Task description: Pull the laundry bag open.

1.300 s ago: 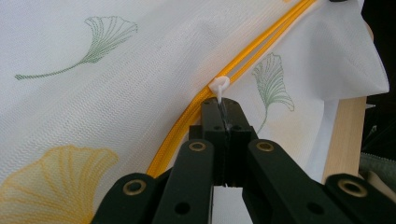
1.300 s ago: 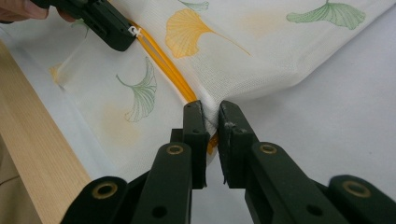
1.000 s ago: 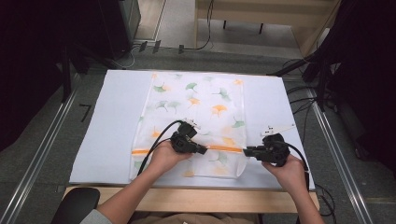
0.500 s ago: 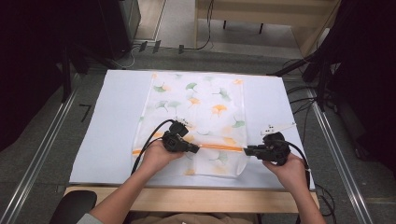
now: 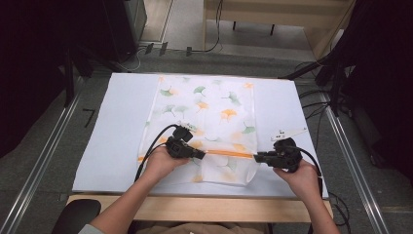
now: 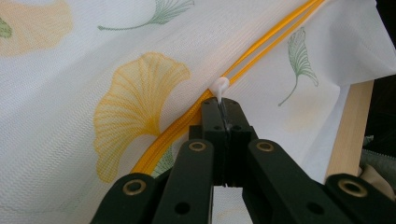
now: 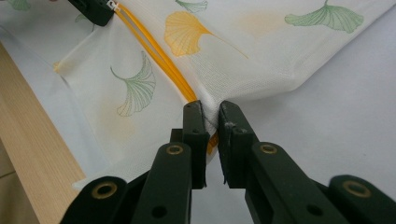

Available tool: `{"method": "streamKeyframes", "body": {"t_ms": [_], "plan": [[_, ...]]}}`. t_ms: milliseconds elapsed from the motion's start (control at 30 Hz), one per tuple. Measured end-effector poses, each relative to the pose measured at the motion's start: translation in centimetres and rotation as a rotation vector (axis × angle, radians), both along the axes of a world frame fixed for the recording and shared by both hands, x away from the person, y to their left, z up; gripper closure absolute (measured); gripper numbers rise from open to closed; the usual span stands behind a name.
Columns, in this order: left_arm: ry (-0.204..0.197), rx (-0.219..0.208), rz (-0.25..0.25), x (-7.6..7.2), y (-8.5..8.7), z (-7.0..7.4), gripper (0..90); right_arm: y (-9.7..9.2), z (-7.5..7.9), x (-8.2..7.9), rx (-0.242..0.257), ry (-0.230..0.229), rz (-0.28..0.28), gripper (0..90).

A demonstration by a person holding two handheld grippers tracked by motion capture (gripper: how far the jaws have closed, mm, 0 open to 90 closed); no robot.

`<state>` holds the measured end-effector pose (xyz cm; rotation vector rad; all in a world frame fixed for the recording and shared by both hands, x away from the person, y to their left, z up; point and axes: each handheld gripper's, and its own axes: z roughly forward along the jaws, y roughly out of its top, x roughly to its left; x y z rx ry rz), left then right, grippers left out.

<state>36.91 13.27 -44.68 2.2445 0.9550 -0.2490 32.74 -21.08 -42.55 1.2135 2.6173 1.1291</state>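
On table, mesh bag, zipper half open.

no words, labels, brand names or numbers can be read anywhere here; the mesh bag carries only a printed pattern of orange and green leaves, no lettering.

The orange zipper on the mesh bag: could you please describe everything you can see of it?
The orange zipper runs straight across the near part of the white ginkgo-print mesh bag, lying flat on the table. Its two thin orange rows look parted between the hands. The left tongs are shut on its small white pull tab; the right tongs pinch its other end.
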Motion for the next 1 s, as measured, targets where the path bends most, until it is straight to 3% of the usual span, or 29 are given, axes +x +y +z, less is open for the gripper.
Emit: {"method": "streamKeyframes", "body": {"t_ms": [633, 1000], "plan": [[-0.009, 0.012, -0.006, 0.0, 0.1, 0.1, 90.0, -0.1, -0.1, 0.0, 0.003, 0.005, 0.002, 84.1], [0.002, 0.033, 0.029, 0.0, 1.8, 0.2, 90.0, -0.1, 0.0, 0.2, 0.001, 0.01, 0.0, 84.0]]}}
